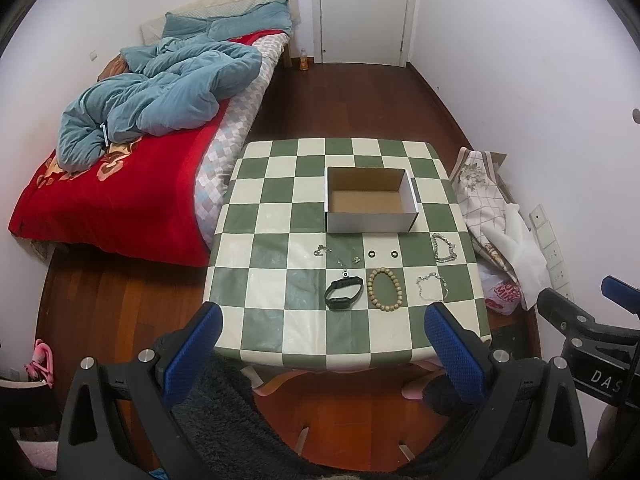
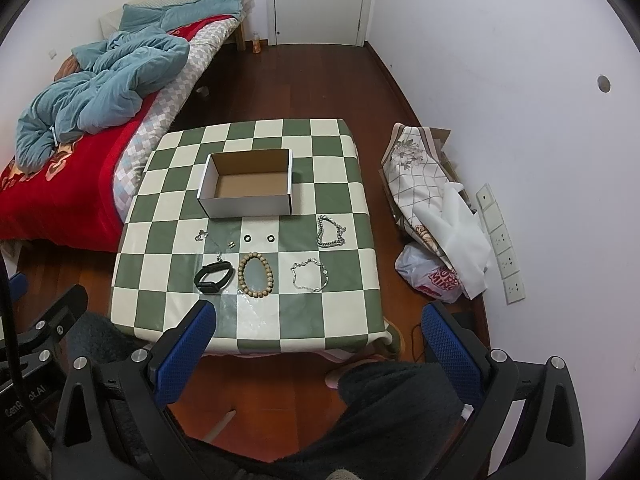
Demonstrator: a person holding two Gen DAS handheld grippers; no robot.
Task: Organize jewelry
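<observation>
An empty white cardboard box (image 1: 370, 198) (image 2: 248, 186) stands on a green-and-cream checkered table (image 1: 280, 320) (image 2: 340, 320). In front of it lie a black wristband (image 1: 344, 293) (image 2: 213, 275), a wooden bead bracelet (image 1: 385, 290) (image 2: 256, 276), a thin silver bracelet (image 1: 433, 287) (image 2: 310, 276), a thick silver chain (image 1: 444, 248) (image 2: 330, 232), two black rings (image 1: 372, 254) (image 2: 248, 237), and a thin necklace (image 1: 336, 256) (image 2: 212, 242). My left gripper (image 1: 322, 354) and right gripper (image 2: 320, 350) are both open and empty, held above the table's near edge.
A bed (image 1: 120, 184) with a red blanket and blue duvet stands left of the table. Bags and cloth (image 2: 432, 208) lie on the floor to the right by the wall. A closed door (image 1: 364, 8) is at the back.
</observation>
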